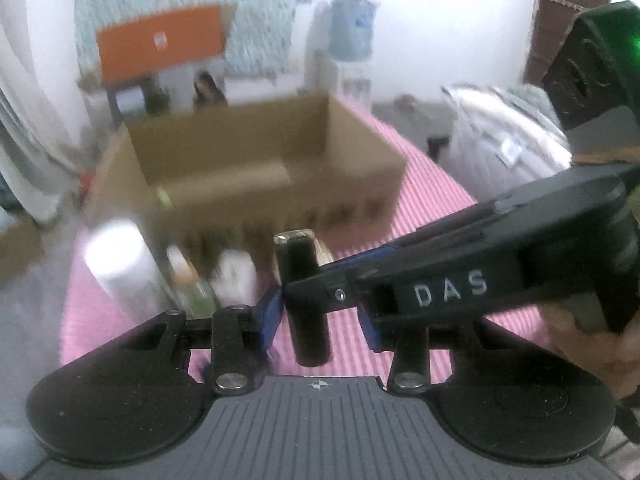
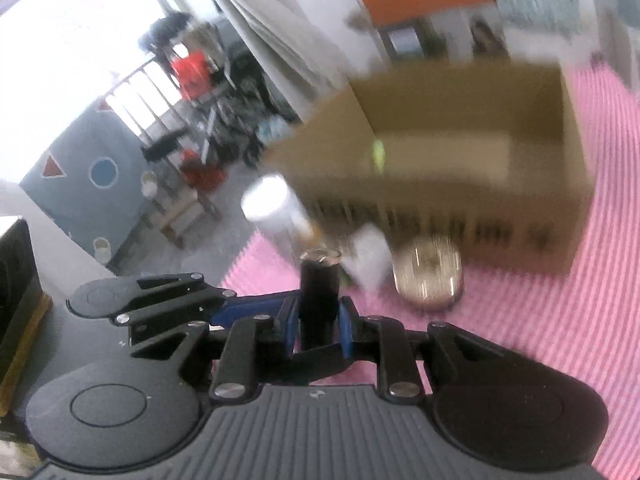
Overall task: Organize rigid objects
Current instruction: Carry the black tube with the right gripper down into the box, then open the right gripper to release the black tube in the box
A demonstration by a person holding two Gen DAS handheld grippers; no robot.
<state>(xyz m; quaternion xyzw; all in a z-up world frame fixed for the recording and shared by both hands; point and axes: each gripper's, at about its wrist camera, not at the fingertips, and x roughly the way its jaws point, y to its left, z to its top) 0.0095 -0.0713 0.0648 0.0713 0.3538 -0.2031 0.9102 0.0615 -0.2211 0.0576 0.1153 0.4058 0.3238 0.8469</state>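
my right hand-held gripper (image 2: pixel 319 330) pinches a black cylinder (image 2: pixel 319 300) upright; my left hand-held gripper (image 1: pixel 320 312) stands narrowly parted around it (contact unclear). it hangs over the pink mat (image 2: pixel 560 340), near the open cardboard box (image 1: pixel 264 168).

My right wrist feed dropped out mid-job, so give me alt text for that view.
The right gripper has its blue jaws shut on an upright black cylinder with a shiny top, above a pink ribbed mat. Behind it, blurred, are an open cardboard box, a white cylinder and a round gold-coloured tin.
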